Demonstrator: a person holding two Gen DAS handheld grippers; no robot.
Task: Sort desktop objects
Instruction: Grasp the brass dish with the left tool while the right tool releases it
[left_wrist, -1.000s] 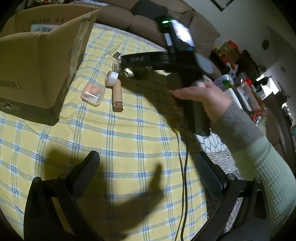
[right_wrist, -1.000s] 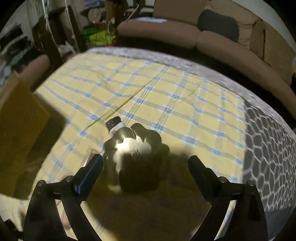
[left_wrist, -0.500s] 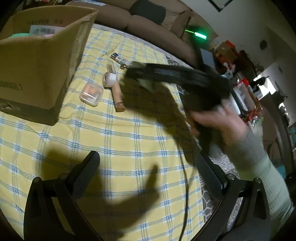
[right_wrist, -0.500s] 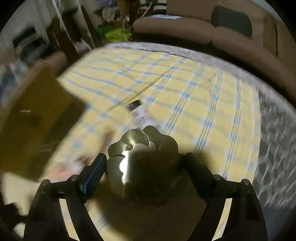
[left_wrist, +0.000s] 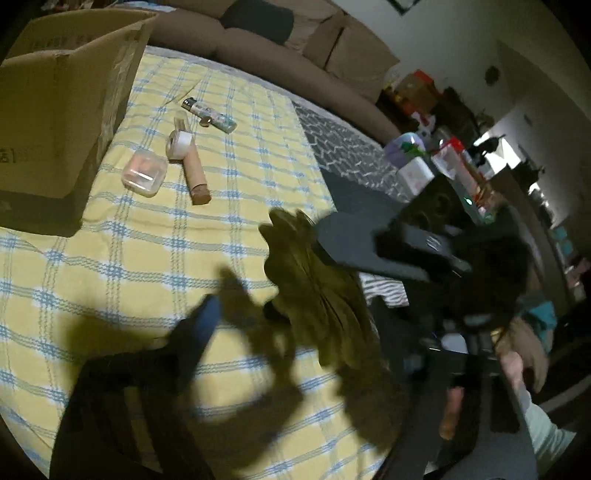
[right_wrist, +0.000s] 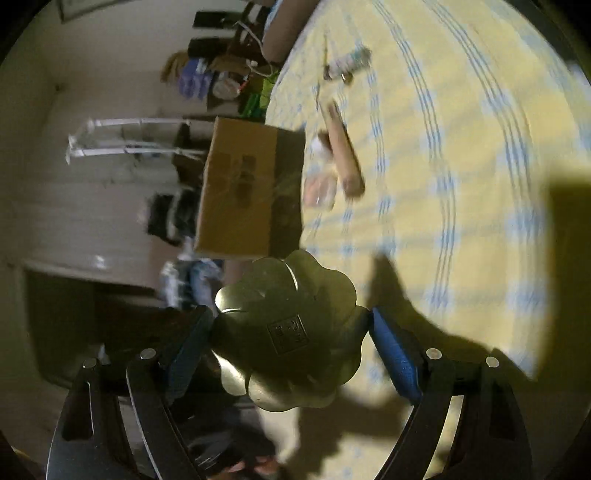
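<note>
My right gripper (right_wrist: 290, 343) is shut on a flower-shaped metal dish (right_wrist: 286, 328), rolled sideways and held above the yellow checked cloth (right_wrist: 461, 166). In the left wrist view the dish (left_wrist: 317, 291) hangs in the right gripper's fingers (left_wrist: 354, 240) just in front of my left gripper (left_wrist: 295, 332), which is open and empty. On the cloth lie a clear plastic case (left_wrist: 144, 177), a tape roll (left_wrist: 180, 145), a wooden stick (left_wrist: 195, 173) and a lighter (left_wrist: 210, 114).
An open cardboard box (left_wrist: 55, 110) stands at the left edge of the cloth and also shows in the right wrist view (right_wrist: 243, 188). A brown sofa (left_wrist: 258, 40) runs behind the table. Cluttered shelves (left_wrist: 436, 155) stand at the right.
The right gripper has lifted the metal dish off the cloth, rolled sideways and swung toward the left gripper. The left gripper has barely moved.
</note>
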